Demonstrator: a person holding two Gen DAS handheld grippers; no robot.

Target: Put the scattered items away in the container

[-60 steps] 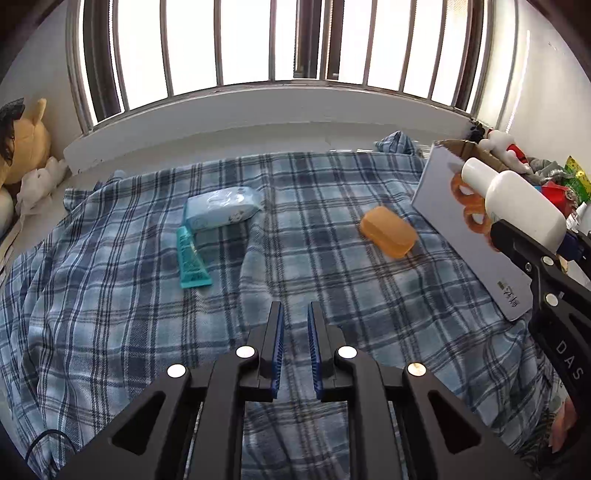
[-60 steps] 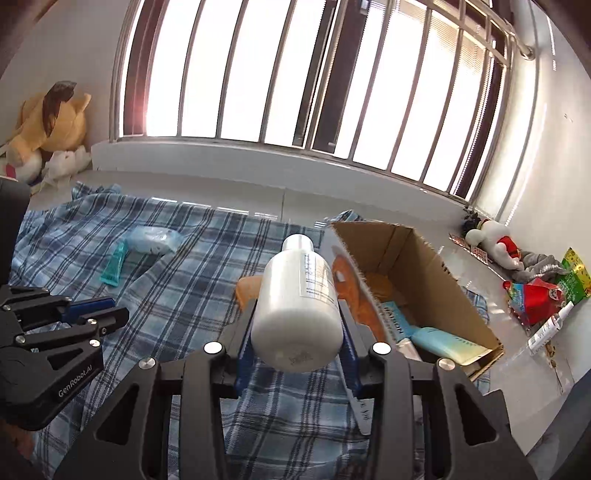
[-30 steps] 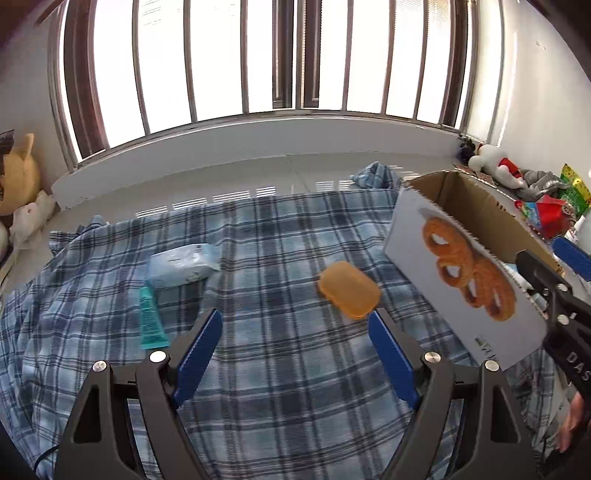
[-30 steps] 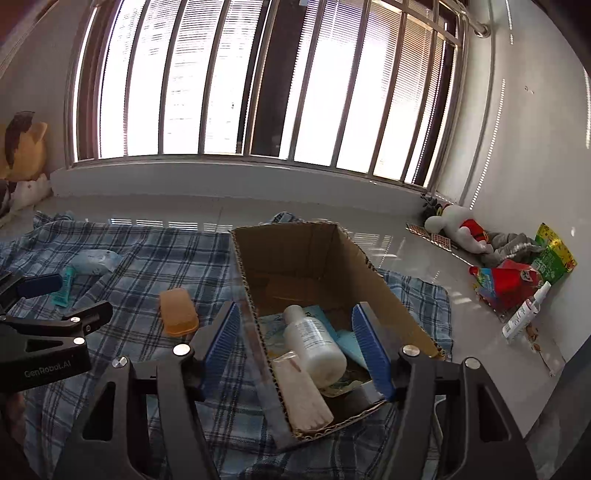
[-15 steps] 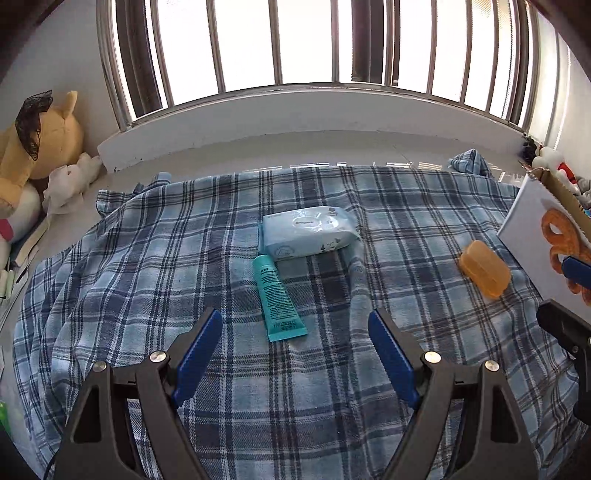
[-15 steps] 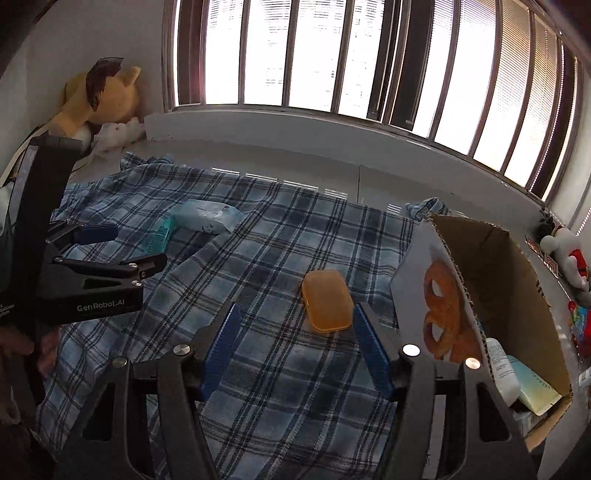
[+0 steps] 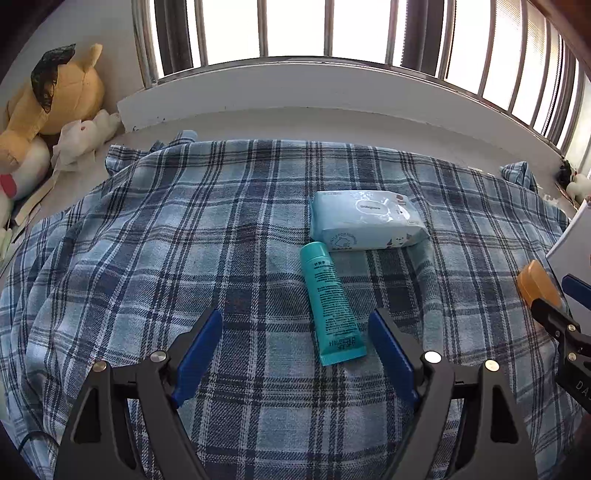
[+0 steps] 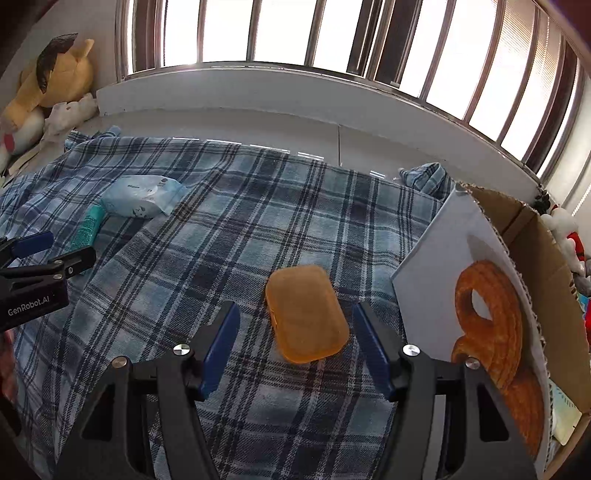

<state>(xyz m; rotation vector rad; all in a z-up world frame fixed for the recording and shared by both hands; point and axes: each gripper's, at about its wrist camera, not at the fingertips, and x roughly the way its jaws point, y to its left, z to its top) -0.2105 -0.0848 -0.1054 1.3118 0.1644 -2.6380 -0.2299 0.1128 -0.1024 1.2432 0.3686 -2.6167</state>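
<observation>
While both jaws gape empty, right gripper (image 8: 295, 332) straddles orange case (image 8: 306, 314).

Plaid blanket (image 7: 184, 229), yellow plush toy (image 7: 51, 96), barred window (image 8: 295, 33)

Orange case (image 8: 306, 313), teal tube (image 7: 330, 302), wipes pack (image 7: 365, 220) flat on plaid (box (image 8: 524, 295) rightward)

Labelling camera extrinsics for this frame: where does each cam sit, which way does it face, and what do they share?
Left wrist: on the left gripper, angled down at the teal plastic tube and pale blue wipes pack; own blue-padded fingers show.
Right wrist: on the right gripper, angled down at the orange rounded plastic case beside the open cardboard box; own fingers show.
Shared: plaid blue cloth, tube, wipes, case; each sees the other gripper.
</observation>
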